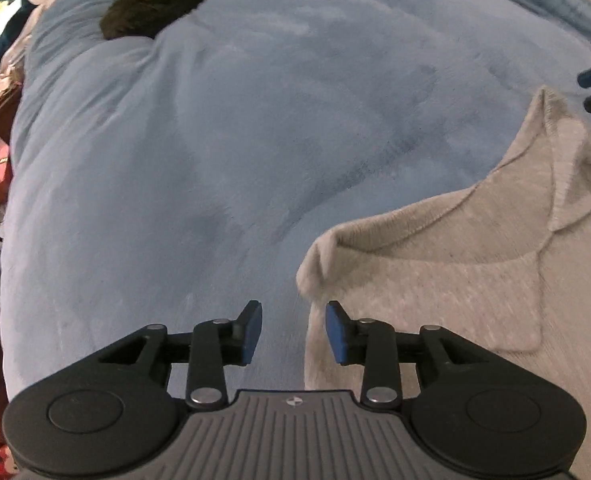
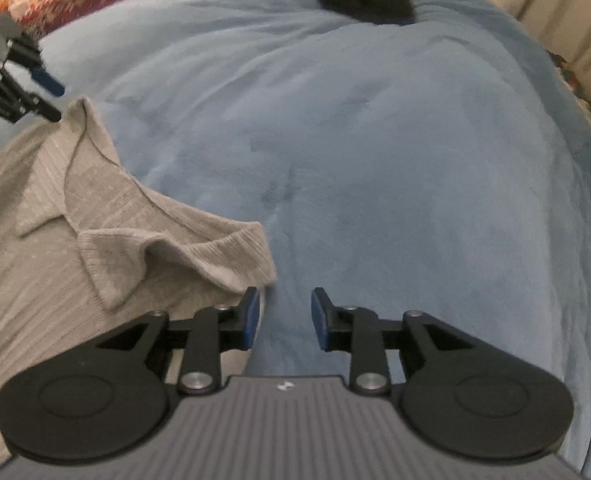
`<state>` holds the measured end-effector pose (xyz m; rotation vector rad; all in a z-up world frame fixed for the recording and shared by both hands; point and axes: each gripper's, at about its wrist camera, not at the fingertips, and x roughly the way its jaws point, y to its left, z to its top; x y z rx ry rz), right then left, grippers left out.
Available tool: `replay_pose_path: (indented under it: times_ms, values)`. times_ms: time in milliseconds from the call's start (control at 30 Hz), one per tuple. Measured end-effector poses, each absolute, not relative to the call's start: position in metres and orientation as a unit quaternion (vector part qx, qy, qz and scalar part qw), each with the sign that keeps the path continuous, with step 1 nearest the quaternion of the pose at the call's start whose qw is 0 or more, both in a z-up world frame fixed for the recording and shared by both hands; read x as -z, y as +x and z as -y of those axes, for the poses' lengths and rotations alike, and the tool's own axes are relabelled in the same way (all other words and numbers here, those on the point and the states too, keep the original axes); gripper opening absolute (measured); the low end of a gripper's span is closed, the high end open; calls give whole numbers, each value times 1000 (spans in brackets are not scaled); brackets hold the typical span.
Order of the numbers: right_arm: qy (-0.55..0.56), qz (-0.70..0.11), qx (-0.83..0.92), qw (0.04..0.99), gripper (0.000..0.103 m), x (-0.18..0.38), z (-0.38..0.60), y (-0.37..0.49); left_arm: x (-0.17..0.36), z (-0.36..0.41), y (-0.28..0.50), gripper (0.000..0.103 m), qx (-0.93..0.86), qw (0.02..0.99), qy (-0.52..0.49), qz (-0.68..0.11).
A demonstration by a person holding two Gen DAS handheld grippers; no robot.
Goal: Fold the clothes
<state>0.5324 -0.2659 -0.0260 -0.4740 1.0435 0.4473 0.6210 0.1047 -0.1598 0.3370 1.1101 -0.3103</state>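
The grey ribbed knit collared top (image 1: pixel 475 280) lies flat on the blue plush bed cover (image 1: pixel 235 140), lower right of the left view. Left gripper (image 1: pixel 294 332) and right gripper (image 2: pixel 281 318) are spread — holding nothing. Next, regrasp an edge — likely the shoulders.

Grey ribbed knit top (image 1: pixel 475 292), collared; lying flat, collar open; on blue plush blanket (image 1: pixel 235 140).

The grey top (image 1: pixel 455 280) is ribbed knit cloth, matt. It lies on a soft, plush blue blanket (image 1: pixel 215 140). The grippers' fingers (image 2: pixel 251 316) look like matt black plastic with blue pads.
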Motion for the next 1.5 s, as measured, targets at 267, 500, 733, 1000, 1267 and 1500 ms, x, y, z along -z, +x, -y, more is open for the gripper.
replay_pose_path:
  times_ms: [267, 500, 733, 1000, 1267, 1500]
  values:
    - [-252, -480, -304, 783, 30, 21, 218, 472, 147, -99, 569, 36, 176, 819, 112, -534]
    - [-293, -469, -323, 768, 28, 54, 177, 462, 155, -58, 540, 41, 236, 805, 124, -531]
    - [-306, -467, -315, 767, 7, 70, 171, 471, 162, -39, 530, 40, 270, 799, 145, -518]
    - [-245, -504, -343, 754, 9, 53, 163, 452, 160, -50, 526, 41, 268, 799, 142, -519]
    - [-176, -516, -312, 778, 19, 39, 191, 433, 157, -78, 518, 41, 225, 810, 119, -528]
    - [-116, -557, -201, 797, 20, 29, 260, 379, 154, -118, 477, 41, 161, 817, 76, -548]
